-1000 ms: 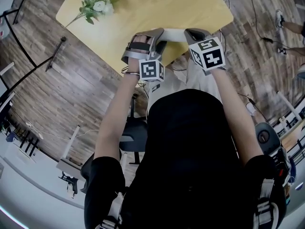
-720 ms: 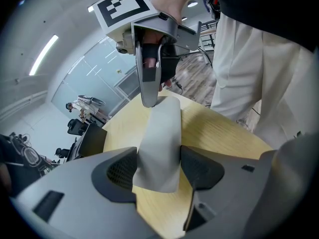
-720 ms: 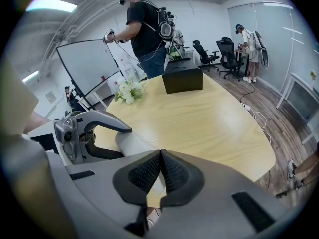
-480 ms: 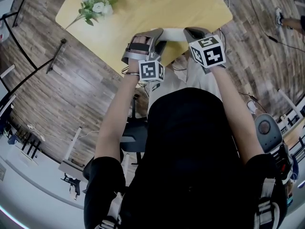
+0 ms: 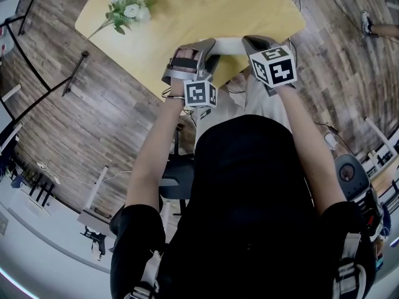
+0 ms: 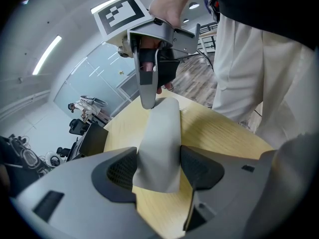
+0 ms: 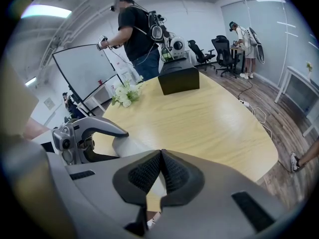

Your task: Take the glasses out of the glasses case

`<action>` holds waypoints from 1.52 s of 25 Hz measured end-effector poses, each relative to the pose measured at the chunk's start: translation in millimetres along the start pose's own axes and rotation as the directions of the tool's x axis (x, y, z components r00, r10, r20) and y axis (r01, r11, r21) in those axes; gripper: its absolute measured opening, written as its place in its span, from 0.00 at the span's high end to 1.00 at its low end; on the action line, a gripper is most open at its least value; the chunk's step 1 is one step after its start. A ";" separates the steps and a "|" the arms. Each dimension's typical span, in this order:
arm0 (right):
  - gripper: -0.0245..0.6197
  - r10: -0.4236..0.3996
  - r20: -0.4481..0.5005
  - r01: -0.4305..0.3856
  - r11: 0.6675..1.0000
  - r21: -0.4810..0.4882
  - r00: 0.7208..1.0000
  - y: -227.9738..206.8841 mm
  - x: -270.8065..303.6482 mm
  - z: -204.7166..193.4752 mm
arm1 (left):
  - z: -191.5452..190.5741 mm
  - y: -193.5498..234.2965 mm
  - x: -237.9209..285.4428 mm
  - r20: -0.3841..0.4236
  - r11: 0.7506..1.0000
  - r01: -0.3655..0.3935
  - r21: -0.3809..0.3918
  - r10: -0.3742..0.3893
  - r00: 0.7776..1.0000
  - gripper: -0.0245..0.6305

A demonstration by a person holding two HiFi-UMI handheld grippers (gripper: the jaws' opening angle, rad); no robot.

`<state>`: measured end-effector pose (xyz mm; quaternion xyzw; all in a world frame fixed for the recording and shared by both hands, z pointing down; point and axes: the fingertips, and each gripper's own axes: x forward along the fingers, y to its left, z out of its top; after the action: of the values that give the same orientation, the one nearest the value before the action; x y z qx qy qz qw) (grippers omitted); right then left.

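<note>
A light grey glasses case (image 6: 162, 143) lies at the near edge of the yellow table (image 5: 206, 11), closed as far as I can see. My left gripper (image 6: 158, 171) is shut on one end of it, with a pad on each side. My right gripper (image 7: 160, 171) has its jaws pressed together on a thin pale edge of the case (image 7: 130, 147) at the other end. In the head view the case (image 5: 229, 44) spans between the left gripper (image 5: 211, 47) and the right gripper (image 5: 249, 42). No glasses are visible.
A bunch of white flowers (image 5: 128, 8) lies at the table's far left. A black box (image 7: 179, 79) stands at the table's far end. People stand beyond it, with office chairs (image 7: 222, 51). A chair (image 5: 174, 179) sits below the table edge, and cables (image 5: 330, 17) run over the wood floor.
</note>
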<state>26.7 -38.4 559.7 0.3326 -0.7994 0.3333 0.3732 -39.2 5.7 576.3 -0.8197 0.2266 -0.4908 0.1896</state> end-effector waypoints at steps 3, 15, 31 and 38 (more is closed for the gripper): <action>0.94 -0.002 0.002 0.002 1.000 0.003 1.000 -0.1 1.0 0.7 | -0.7 -0.3 0.3 -0.002 1.000 -0.004 -0.001 0.004 1.000 0.52; 0.94 -0.012 -0.003 0.012 1.000 0.014 1.000 -5.8 14.2 2.0 | -2.4 -1.8 2.6 -0.006 1.000 -0.012 0.013 0.012 1.000 0.52; 0.93 -0.040 0.007 0.040 0.999 0.022 0.999 -12.3 6.8 0.5 | -6.2 -1.4 2.8 -0.079 0.999 -0.031 0.024 0.033 0.996 0.52; 0.93 -0.061 0.039 0.059 0.997 0.053 0.997 -10.9 -17.7 -5.5 | -2.9 -5.6 -6.9 -0.106 0.999 0.013 0.041 -0.008 0.994 0.52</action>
<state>46.1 -35.2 551.0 0.3727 -0.7875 0.3356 0.3582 -43.6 14.0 575.6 -0.7896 0.2215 -0.5391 0.1920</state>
